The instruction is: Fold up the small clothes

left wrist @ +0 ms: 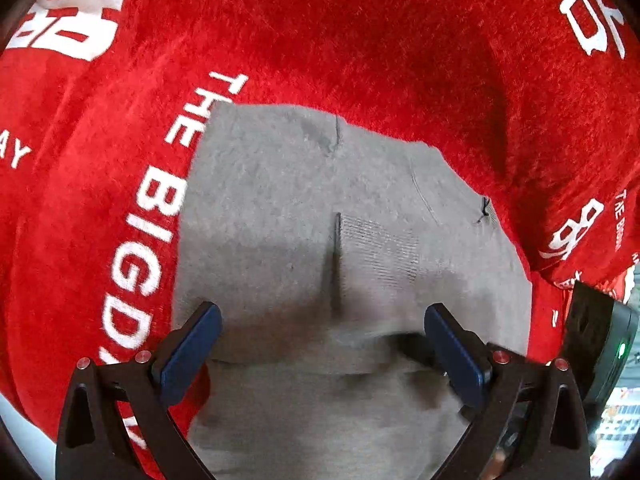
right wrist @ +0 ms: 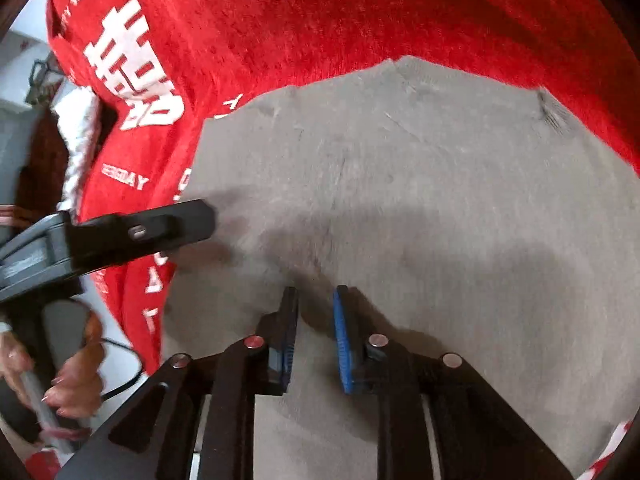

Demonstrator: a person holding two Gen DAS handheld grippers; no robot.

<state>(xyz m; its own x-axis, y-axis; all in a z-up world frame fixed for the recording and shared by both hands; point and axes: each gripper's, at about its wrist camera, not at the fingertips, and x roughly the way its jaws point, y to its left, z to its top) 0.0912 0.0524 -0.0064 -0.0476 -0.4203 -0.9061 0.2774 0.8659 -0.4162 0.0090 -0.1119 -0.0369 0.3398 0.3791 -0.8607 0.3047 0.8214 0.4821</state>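
Observation:
A grey knit garment (left wrist: 304, 208) lies on a red cloth; it also fills the right wrist view (right wrist: 420, 200). My left gripper (left wrist: 322, 320) is open, its blue pads wide apart just above the garment's near fold. My right gripper (right wrist: 316, 300) hovers over the garment with its blue pads a narrow gap apart; a small ridge of grey fabric sits at the gap, and whether it is pinched is unclear. The left gripper's finger (right wrist: 176, 226) shows at the left of the right wrist view, over the garment's left edge.
A red fuzzy cloth with white lettering (left wrist: 360, 40) covers the surface and also shows in the right wrist view (right wrist: 280, 20). The person's hand (right wrist: 76, 380) shows at lower left. The right gripper's body (left wrist: 600, 340) shows at the right edge.

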